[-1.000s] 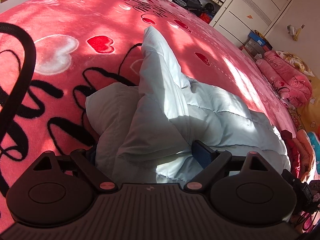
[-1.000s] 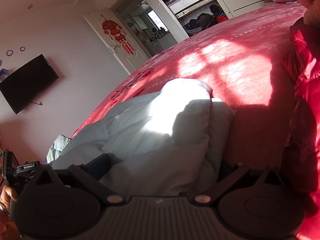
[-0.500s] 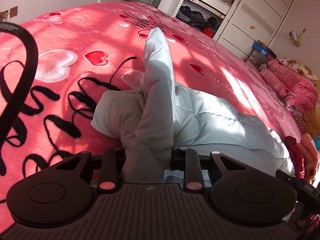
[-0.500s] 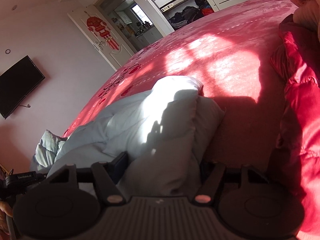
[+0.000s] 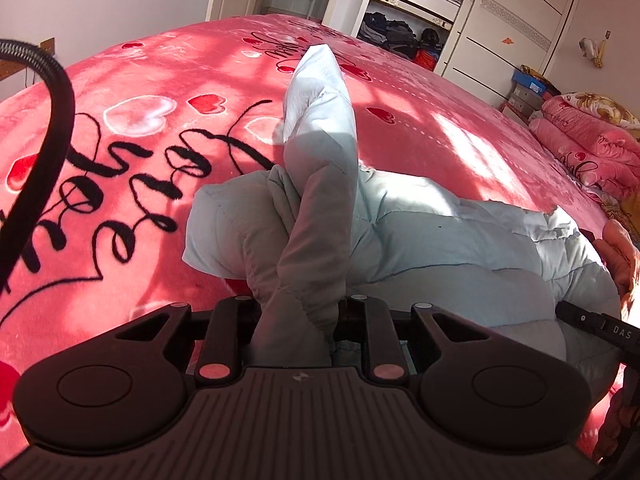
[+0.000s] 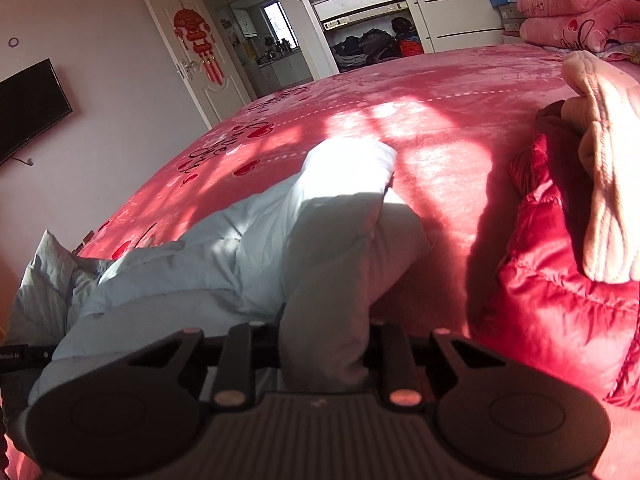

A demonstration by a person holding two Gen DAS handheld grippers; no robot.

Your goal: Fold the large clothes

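Note:
A pale blue padded jacket (image 5: 420,216) lies crumpled on the pink heart-patterned bed cover (image 5: 140,120). My left gripper (image 5: 298,304) has its jaws closing, and they pinch a raised fold of one end of the jacket, which stands up in a peak. In the right wrist view the same jacket (image 6: 240,248) stretches away to the left. My right gripper (image 6: 320,328) is also closing its jaws, with a thick bunch of the other end squeezed between them and lifted off the cover.
A red padded jacket (image 6: 552,300) with a cream knit garment (image 6: 608,160) on it lies just right of my right gripper. Folded pink blankets (image 5: 588,152) and an open wardrobe (image 5: 420,8) stand beyond the bed. A black cable (image 5: 52,128) arcs at the left.
Both grippers went from wide open around the jacket to pinching folds of it. Both then rose, pulling the fabric up off the bed cover.

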